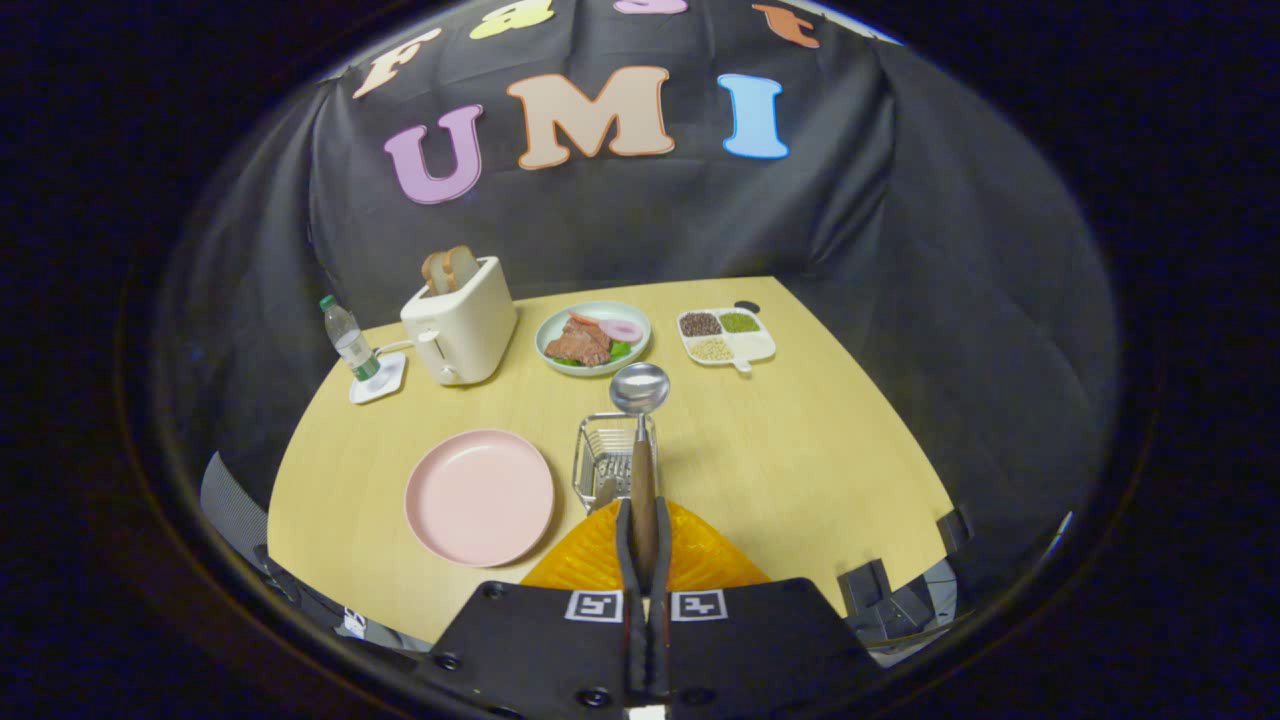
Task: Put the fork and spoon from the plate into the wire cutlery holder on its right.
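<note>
**Spoon held over the wire holder, ready to go in**

Gripper view: the gripper [644,545] has its jaws clenched on the brown wooden handle of a steel-bowled spoon [640,420], which points forward with its bowl beyond the far rim of the square wire cutlery holder [608,470]. The holder stands on the pale wooden desk [800,450], just right of the round pink plate [480,495], which now lies bare. Something metallic lies inside the holder near its front left corner; it may be the fork, but it is too small to tell for sure.

The step in hand looks to be placing the spoon. To do it well, the spoon should probably be tipped so one end drops inside the wire walls, then lowered until it rests before the jaws release, so it does not bounce out or tip the light basket.

Nothing stands between spoon and holder. Well beyond them sit a cream toaster with bread slices [460,320], a clear water bottle on a white coaster [350,340], a pale green dish of food [592,338] and a white divided tray of grains [726,336]. An orange ribbed piece [700,560] lies under the jaws.
</note>
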{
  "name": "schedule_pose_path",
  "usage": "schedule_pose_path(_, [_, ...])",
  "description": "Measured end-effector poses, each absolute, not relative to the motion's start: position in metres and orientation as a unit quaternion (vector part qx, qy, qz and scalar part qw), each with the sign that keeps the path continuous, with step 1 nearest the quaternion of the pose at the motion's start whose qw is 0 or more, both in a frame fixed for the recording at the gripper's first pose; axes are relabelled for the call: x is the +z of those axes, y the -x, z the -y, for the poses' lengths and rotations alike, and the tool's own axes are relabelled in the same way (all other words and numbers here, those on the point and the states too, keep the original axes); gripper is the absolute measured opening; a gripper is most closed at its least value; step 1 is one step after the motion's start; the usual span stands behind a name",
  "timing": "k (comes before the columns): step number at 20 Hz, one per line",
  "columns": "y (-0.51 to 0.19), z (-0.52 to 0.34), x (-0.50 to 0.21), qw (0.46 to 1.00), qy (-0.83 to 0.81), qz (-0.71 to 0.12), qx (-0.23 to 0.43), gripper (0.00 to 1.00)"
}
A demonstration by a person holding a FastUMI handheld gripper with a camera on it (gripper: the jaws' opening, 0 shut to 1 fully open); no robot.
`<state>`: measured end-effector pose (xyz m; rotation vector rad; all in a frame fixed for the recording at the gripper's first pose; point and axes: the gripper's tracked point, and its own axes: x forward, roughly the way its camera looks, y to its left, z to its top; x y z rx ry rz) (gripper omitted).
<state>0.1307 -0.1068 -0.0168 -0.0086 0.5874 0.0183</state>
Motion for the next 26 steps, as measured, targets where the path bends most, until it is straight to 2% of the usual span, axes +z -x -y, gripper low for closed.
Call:
schedule_pose_path(6, [-0.14, 0.11, -0.055, 0.919, -0.018, -0.391, 0.043, 0.04])
schedule_pose_path(11, [-0.149, 0.103, -0.059, 0.904, 0.019, -0.423, 0.061, 0.04])
schedule_pose_path(19, [-0.156, 0.096, -0.074, 0.887, 0.066, -0.454, 0.053, 0.07])
schedule_pose_path(26, [-0.16, 0.096, -0.066, 0.904, 0.028, -0.424, 0.05, 0.35])
